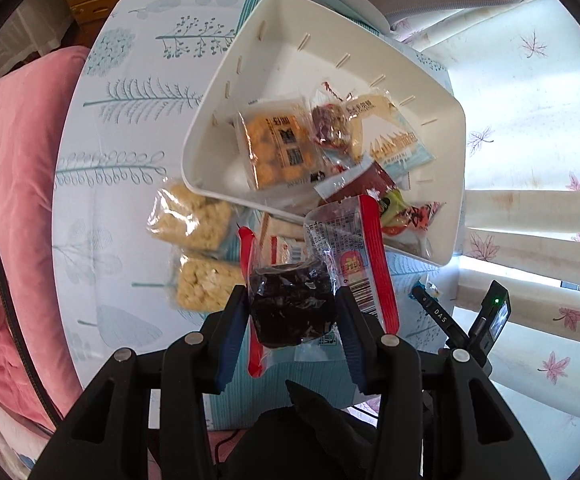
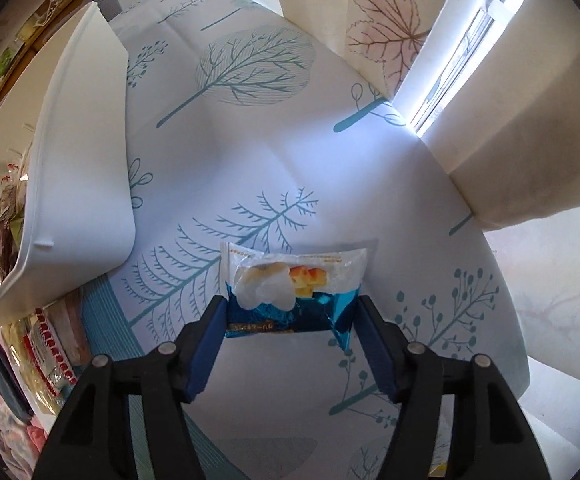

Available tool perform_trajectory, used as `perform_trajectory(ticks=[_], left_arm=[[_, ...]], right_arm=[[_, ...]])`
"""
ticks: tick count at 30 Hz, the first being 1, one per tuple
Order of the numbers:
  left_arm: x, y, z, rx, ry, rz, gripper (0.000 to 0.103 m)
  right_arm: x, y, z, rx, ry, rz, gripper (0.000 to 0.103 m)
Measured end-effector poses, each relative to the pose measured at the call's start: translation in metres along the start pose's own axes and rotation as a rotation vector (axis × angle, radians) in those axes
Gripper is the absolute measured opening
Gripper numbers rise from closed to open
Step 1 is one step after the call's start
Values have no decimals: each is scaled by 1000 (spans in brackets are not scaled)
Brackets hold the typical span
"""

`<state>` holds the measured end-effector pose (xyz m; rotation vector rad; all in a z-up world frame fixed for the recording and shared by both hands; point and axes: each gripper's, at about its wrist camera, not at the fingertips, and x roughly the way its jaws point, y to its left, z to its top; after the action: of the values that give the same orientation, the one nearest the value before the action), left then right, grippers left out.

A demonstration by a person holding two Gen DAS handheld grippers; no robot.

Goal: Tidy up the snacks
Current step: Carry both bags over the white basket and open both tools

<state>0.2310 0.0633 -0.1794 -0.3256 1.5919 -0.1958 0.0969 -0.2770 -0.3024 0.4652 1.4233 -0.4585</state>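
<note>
Already several packets lay inside the white bin (image 1: 250,60), among them an orange biscuit pack (image 1: 276,148), a dark red pack (image 1: 330,128) and a pale blue-and-white one (image 1: 398,144), so a fair share of the sorting looked done. Left outside, on the leaf-patterned tablecloth (image 1: 130,120) just beside the bin's near wall, were two clear packs of puffed-grain bars (image 1: 194,220), with what seemed to be another red-and-white packet between them and the bin.

The left gripper (image 1: 292,308) was clamped on a dark cake in a clear wrapper with red edges (image 1: 290,300); both blue pads pressed its sides. The wrapper's long axis ran roughly away from the camera, its printed end with the barcode tipped toward the bin's rim. By the look of it, this packet was on its way into the bin.

The right gripper (image 2: 292,316) pointed down at a blue-and-white snack packet (image 2: 290,292) lying flat on the cloth, clear of the bin's outer wall at the left of that view. The packet's long axis lay crosswise, spanning the gap from one pad to the other. The jaws stood apart around it; its ends came close to the pads, but whether they touched could not be told. That one had not yet been lifted, so at least four packets appeared to remain.
</note>
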Motion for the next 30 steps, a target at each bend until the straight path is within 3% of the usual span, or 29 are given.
perform_trajectory(ticks=[7,16,25,30], left_arm=[[-1,8,18,30,-4,-16,43],[1,18,42,74,-22,-12,43],[3,26,59,98,-80,-42,43],[0,28,63,125,-130,-78,43]], right_arm=[[-4,13,3,38,-12,-33,46],[-42,25,-1,111,-81,20,46],[-86,41,-8,153,-234,125,46],[-102,56,1,107,-330,175,47]])
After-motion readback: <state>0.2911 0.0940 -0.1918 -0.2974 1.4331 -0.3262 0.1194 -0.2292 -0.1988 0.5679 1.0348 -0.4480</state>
